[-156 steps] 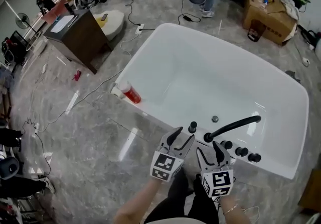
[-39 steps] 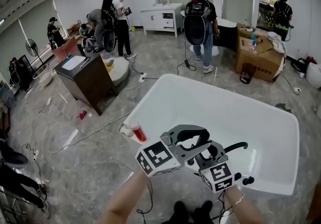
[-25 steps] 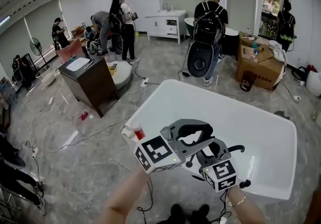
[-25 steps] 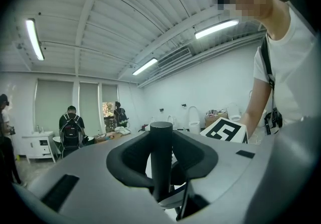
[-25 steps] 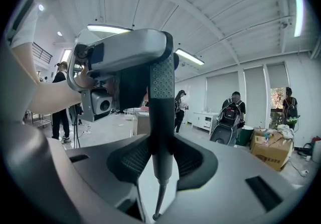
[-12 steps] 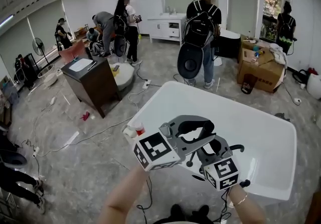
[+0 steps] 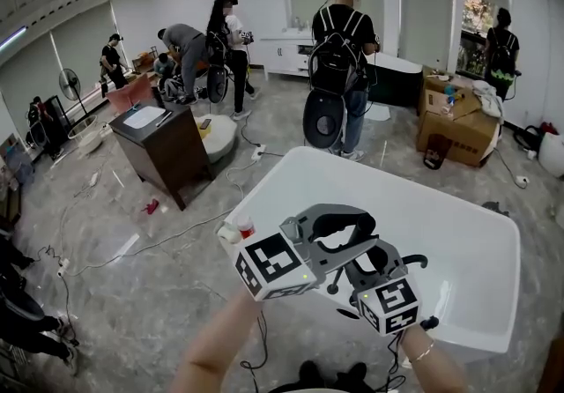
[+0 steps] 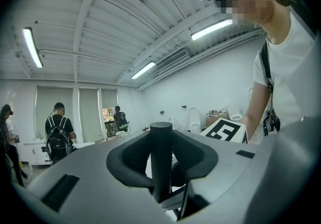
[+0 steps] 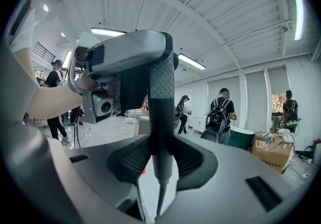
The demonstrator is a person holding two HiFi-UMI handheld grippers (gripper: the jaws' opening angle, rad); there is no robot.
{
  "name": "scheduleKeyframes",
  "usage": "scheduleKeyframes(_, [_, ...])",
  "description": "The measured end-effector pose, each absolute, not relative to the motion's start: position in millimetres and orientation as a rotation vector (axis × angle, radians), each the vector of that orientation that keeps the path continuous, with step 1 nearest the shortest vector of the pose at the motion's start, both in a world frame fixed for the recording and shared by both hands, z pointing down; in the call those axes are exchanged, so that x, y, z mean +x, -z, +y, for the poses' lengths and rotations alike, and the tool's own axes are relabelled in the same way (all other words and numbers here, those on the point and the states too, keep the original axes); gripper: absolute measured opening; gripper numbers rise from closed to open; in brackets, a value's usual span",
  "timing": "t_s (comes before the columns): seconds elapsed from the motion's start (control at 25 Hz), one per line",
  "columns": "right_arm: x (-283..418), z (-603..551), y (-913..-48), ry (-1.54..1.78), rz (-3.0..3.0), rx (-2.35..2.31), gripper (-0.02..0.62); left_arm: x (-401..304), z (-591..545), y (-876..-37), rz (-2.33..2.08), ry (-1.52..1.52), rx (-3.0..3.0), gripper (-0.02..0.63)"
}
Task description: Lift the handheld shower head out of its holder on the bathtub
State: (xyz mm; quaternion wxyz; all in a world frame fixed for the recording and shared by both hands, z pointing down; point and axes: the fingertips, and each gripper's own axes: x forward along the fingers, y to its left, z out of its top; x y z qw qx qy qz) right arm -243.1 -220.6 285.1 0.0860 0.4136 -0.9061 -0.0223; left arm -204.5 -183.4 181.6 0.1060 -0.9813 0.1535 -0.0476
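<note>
Shower head [image 8: 161,162] hangs above the bathtub's [image 7: 264,178] near edge, clamped at its dark stem by the left hand-held gripper [image 7: 348,228] and at its dotted handle by the right hand-held gripper [image 7: 374,257]; best raise both evenly so its hose [image 9: 159,200] trails freely.

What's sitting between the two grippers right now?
The shower head handle: the right gripper view shows it upright between the right gripper's jaws; the left gripper view shows it between the left gripper's jaws too.
</note>
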Motion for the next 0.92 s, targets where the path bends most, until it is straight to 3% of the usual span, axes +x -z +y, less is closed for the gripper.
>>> scheduleKeyframes(0.92, [-250.0, -223.4, -289.8, 0.088, -2.706, 1.225, 0.14, -211.4, -185.3, -186.8, 0.468, 0.148, -2.881, 0.15])
